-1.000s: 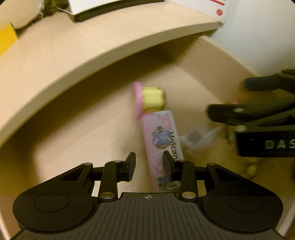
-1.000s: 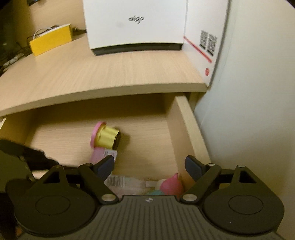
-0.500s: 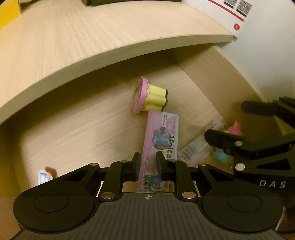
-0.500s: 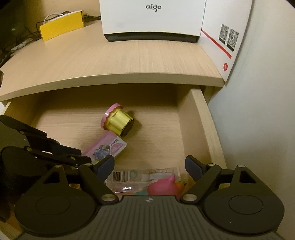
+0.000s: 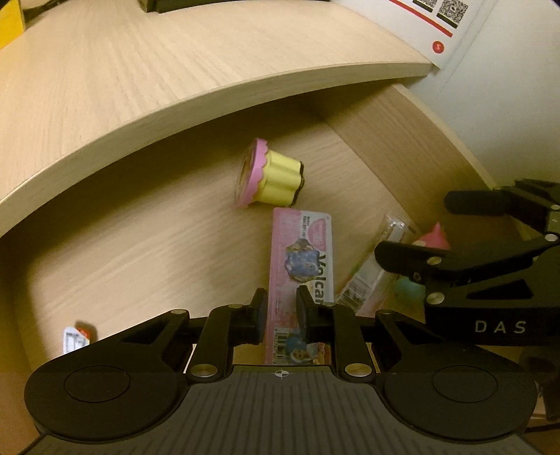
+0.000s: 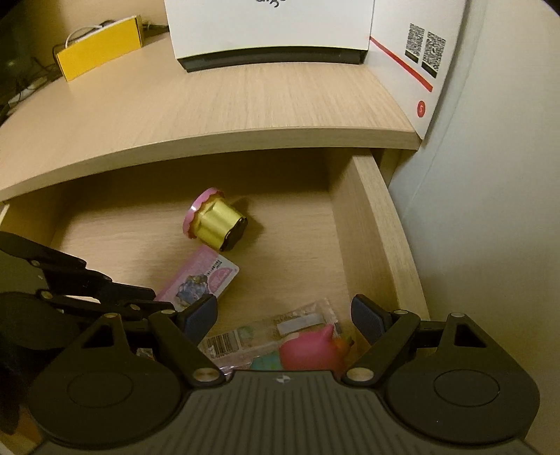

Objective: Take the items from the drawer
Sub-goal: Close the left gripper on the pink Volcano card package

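Observation:
The open wooden drawer [image 6: 367, 245] holds a pink flat pack [image 5: 301, 252] [image 6: 199, 280] and a yellow cupcake toy with a pink rim [image 5: 273, 175] [image 6: 213, 224], which lies on its side. My left gripper [image 5: 281, 311] hangs over the pack's near end. Its jaws are narrow and opening, with the pack lying flat beneath and between them; the pads do not clearly press on it. My right gripper [image 6: 283, 318] stands open above a clear packet [image 6: 266, 332] and a pink toy [image 6: 308, 350] at the drawer's front right.
A teal piece [image 6: 264, 364] lies beside the pink toy. A small white and red item [image 5: 75, 337] sits at the drawer's front left. The desk top [image 6: 210, 105] overhangs the drawer's back and carries a white box [image 6: 273, 31] and a yellow box [image 6: 101, 49].
My left jaws went from wide apart to narrow over the pink pack's near end. The pack and cupcake toy stayed put. My right gripper stayed open and barely shifted.

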`<state>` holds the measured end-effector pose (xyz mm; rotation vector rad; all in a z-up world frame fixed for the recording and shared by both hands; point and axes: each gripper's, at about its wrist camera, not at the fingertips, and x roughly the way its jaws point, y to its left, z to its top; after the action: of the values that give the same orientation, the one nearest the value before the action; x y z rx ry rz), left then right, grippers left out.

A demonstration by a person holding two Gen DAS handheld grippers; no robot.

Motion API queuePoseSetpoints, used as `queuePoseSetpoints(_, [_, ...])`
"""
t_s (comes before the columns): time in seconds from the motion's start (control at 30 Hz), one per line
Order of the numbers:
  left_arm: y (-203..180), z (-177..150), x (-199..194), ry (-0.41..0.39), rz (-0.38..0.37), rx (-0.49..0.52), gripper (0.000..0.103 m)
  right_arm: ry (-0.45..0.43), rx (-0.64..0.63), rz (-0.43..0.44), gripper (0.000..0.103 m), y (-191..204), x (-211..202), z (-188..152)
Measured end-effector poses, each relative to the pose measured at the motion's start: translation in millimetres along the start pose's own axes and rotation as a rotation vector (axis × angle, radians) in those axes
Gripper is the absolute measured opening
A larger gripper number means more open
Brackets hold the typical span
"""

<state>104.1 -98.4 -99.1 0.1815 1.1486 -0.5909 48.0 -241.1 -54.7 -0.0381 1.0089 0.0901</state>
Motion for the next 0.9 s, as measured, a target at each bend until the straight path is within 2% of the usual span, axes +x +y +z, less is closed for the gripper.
queuePoseSetpoints(0.07, [2.3, -3.5, -4.3, -0.005, 0.015, 0.028, 0.03, 0.019, -0.016, -0.003, 0.084, 3.2, 2.0, 0.4])
queuePoseSetpoints(0.27, [10.4, -13.6, -13.7, -0.033, 0.124, 0.148, 0.03, 0.057, -0.103, -0.028, 0.084, 22.4, 0.6, 3.8])
queuePoseSetpoints(0.5, [50.5, -21.6, -25.9, -0.048, 0.181, 0.141, 0.03, 0.077, -0.103, -0.051, 0.084, 48.3, -1.7, 7.5])
queuePoseSetpoints(0.63, [53.4, -27.5, -29.9, -0.063, 0.194, 0.165, 0.028, 0.072, -0.099, -0.086, 0.084, 57.4, -3.4, -1.9])
queuePoseSetpoints(0.7, [47.0, -29.3, -29.0, -0.076, 0.212, 0.196, 0.024, 0.042, -0.11, -0.128, 0.084, 60.8, 0.0, -9.0])
queuePoseSetpoints(0.73, [41.1, -29.8, -27.1, -0.08, 0.223, 0.214, 0.018, 0.027, -0.122, -0.15, 0.084, 62.8, 0.6, -10.1])
queuePoseSetpoints(0.8, [30.7, -31.4, -25.4, -0.084, 0.251, 0.253, 0.016, -0.014, -0.12, -0.158, 0.084, 62.3, -5.5, -10.0])
queuePoseSetpoints(0.83, [27.3, -32.7, -26.1, -0.084, 0.255, 0.267, 0.01, -0.03, -0.116, -0.16, 0.084, 60.9, -7.4, -10.9])
queuePoseSetpoints(0.9, [22.8, -33.5, -24.4, -0.077, 0.25, 0.277, 0.008, -0.031, -0.087, -0.156, 0.084, 55.4, -8.1, -11.7])
